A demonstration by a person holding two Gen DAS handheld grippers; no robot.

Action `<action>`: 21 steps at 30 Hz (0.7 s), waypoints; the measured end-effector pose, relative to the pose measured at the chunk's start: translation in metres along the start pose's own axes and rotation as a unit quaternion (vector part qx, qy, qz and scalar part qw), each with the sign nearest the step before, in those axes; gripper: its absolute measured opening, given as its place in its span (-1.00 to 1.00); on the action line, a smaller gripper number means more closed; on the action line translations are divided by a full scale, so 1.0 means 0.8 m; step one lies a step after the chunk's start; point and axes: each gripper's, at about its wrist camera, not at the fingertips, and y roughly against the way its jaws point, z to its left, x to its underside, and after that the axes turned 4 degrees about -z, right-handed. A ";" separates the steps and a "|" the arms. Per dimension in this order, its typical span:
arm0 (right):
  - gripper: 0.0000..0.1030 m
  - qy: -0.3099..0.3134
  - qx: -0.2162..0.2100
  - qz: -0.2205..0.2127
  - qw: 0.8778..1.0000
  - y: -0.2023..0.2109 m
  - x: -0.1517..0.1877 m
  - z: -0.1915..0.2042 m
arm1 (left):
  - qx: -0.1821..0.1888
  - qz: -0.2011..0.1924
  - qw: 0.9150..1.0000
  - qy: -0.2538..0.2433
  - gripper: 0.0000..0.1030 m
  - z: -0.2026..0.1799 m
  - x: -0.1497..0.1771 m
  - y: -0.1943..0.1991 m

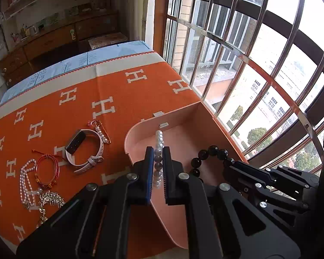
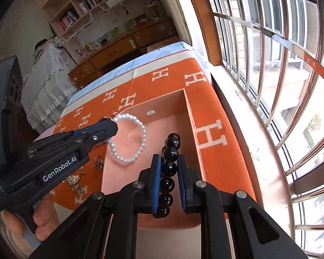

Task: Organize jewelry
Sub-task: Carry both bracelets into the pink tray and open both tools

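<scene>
**A:** What is each tool carrying right now?

**B:** The left tool (image 1: 157, 166) is pinching a white pearl bracelet (image 2: 129, 138) between narrow jaws, and the right tool (image 2: 169, 172) is clamping a black bead bracelet (image 2: 170, 153). Both are hanging over the pink box (image 1: 205, 120), which is sitting at the center right of the frame on the orange cloth (image 1: 118, 82) covering the surface.

**A:** So the step is dropping them in?

**B:** That is my reading. To do it well, each tool should be lowering until its loop is nearly touching the box floor before the jaws are widening; letting go from high up is asking for beads to bounce over the low curved wall.

**A:** Any clash between the two?

**B:** They are close together in the right wrist view, so I would be keeping the pearls toward the left of the box and the black beads toward the right, releasing one at a time.

**A:** And what is left?

**B:** In the lower left of the left wrist view, a watch (image 1: 84, 149), a red bangle (image 1: 47, 169), a pearl necklace (image 1: 27, 183) and a sparkly piece (image 1: 51, 198) are lying on the cloth outside the box.
</scene>
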 end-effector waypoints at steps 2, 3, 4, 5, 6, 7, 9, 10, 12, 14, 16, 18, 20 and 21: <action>-0.71 0.004 0.008 0.010 1.000 -0.012 0.002 -0.001 | -0.011 -0.008 1.000 -0.005 -0.89 0.001 0.005 0.000; -0.71 0.006 0.007 0.016 1.000 -0.022 0.001 0.000 | -0.016 -0.010 1.000 -0.007 -0.89 0.001 0.007 0.000; -0.71 0.007 0.007 0.023 1.000 -0.028 0.003 0.000 | -0.020 -0.010 1.000 -0.008 -0.89 0.001 0.009 -0.001; -0.71 0.011 0.008 0.028 1.000 -0.032 0.005 0.001 | -0.023 -0.008 1.000 -0.007 -0.88 0.002 0.010 -0.002; -0.71 0.017 0.006 0.028 0.999 -0.035 0.005 0.005 | -0.024 -0.005 1.000 -0.006 -0.88 0.003 0.012 -0.004; -0.69 0.022 0.009 0.032 0.999 -0.039 0.001 0.012 | -0.023 -0.002 1.000 -0.005 -0.88 0.004 0.013 -0.006; -0.61 0.034 0.013 0.036 0.999 -0.049 -0.002 0.020 | -0.023 0.004 1.000 -0.003 -0.81 0.006 0.015 -0.008; -0.47 0.036 0.010 0.035 0.999 -0.051 -0.004 0.024 | -0.021 0.006 1.000 -0.002 -0.75 0.008 0.016 -0.009; -0.24 0.040 0.004 0.025 0.999 -0.048 -0.003 0.028 | -0.013 0.007 1.000 -0.002 -0.31 0.007 0.016 -0.006; -0.21 0.047 0.011 0.016 0.999 -0.044 -0.003 0.037 | -0.005 -0.001 1.000 -0.002 0.01 0.007 0.016 -0.001; -0.21 0.048 0.012 0.016 0.999 -0.045 -0.005 0.039 | -0.007 -0.009 1.000 -0.006 0.06 0.005 0.016 0.005; -0.21 0.046 0.011 0.019 0.999 -0.048 -0.005 0.040 | -0.010 -0.009 1.000 -0.010 0.06 0.003 0.016 0.008; -0.21 0.046 0.009 0.019 0.999 -0.045 -0.004 0.039 | -0.008 -0.010 1.000 -0.011 0.06 0.004 0.018 0.012; -0.21 0.047 0.010 0.020 0.999 -0.047 -0.004 0.041 | -0.007 -0.010 1.000 -0.011 0.06 0.004 0.019 0.014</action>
